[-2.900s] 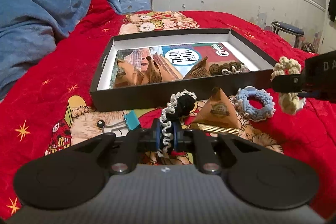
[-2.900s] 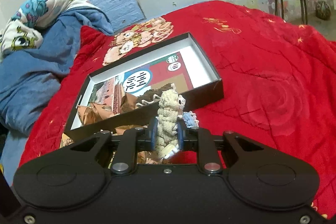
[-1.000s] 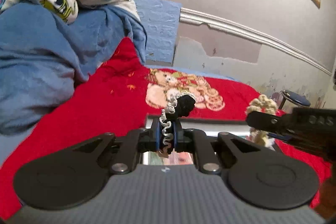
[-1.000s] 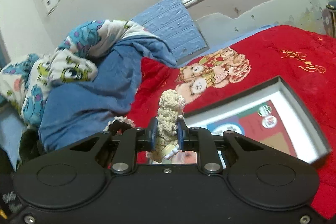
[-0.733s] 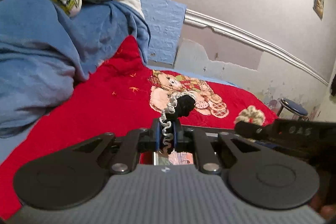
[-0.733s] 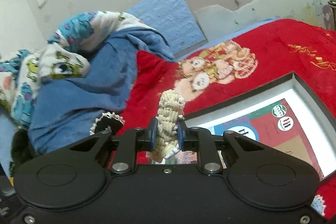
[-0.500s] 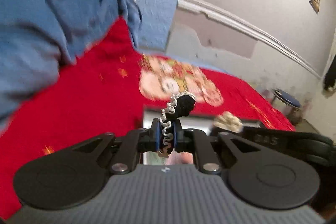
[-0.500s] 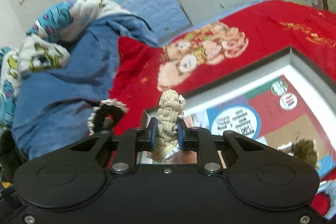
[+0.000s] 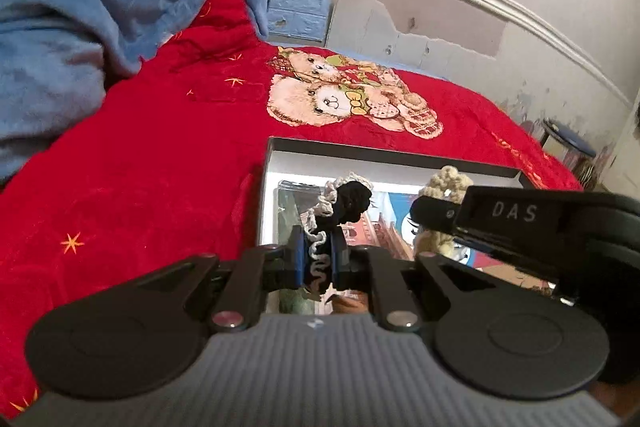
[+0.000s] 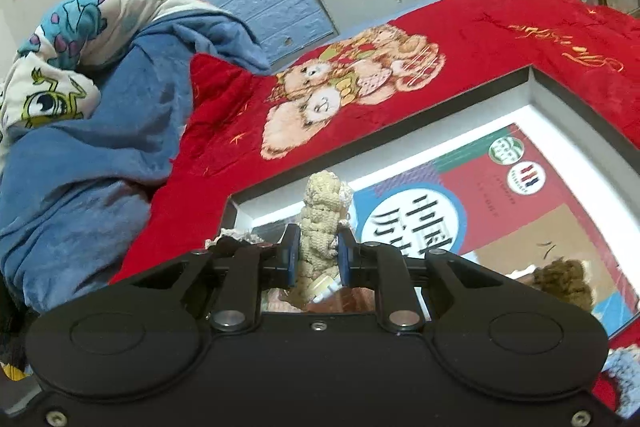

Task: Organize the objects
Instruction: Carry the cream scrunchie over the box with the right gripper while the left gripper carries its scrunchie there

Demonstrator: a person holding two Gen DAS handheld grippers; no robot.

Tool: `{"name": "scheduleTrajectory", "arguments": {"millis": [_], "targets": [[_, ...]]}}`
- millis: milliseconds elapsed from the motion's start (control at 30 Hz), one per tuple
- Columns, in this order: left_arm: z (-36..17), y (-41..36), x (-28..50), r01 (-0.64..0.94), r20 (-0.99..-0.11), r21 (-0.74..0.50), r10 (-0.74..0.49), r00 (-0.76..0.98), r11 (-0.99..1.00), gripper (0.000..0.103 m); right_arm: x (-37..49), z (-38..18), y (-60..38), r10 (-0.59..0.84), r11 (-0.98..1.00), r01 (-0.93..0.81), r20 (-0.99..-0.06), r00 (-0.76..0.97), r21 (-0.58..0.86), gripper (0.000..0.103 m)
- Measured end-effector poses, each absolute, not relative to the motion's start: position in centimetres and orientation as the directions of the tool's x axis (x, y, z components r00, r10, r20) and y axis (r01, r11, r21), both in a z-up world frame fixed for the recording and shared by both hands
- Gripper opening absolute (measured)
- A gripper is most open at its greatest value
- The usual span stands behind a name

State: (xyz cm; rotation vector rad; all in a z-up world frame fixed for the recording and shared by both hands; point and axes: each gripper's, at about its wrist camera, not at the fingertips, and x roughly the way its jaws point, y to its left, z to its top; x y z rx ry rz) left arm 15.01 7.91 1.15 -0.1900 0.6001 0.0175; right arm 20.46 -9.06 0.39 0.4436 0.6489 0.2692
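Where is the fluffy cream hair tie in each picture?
Left wrist view: the cream scrunchie is right of middle, held over the box by the right gripper.
Right wrist view: the cream scrunchie stands in the middle, pinched between the fingers.
Shared landmark: the teddy bear print on the red blanket.

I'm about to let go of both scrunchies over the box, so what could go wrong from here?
1. The left gripper and right gripper are close together over the box; they may collide.
2. The black scrunchie hangs near the box's left wall and could drop outside.
3. The cream scrunchie may snag on the jaws.
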Motion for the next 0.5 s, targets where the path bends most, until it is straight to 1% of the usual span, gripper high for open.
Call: {"name": "scheduleTrajectory", "arguments": {"millis": [100, 200, 333, 500], "targets": [[1.2, 7.6, 15.2, -0.071, -0.581, -0.177, -0.046, 0.813, 0.982, 0.015, 20.4, 0.6, -9.4, 0.365, 0.877, -0.098, -0.520, 0.772, 0.470, 0.019], [1.1, 7.1, 15.1, -0.066, -0.587, -0.140, -0.030, 0.809, 0.988, 0.015, 20.4, 0.7, -9.4, 0.364, 0.878, -0.098, -0.520, 0.772, 0.469, 0.019], [1.0, 6.9, 15.2, -0.068, -0.591, -0.143, -0.031, 0.806, 0.987, 0.015, 20.4, 1.0, -9.1, 0.369, 0.883, -0.115, -0.521, 0.770, 0.456, 0.020], [1.0, 6.7, 15.1, -0.094, -0.595, -0.115, 0.008, 0.804, 0.989, 0.015, 20.7, 1.5, -9.9, 0.367, 0.880, -0.114, -0.507, 0.780, 0.462, 0.019]]}}
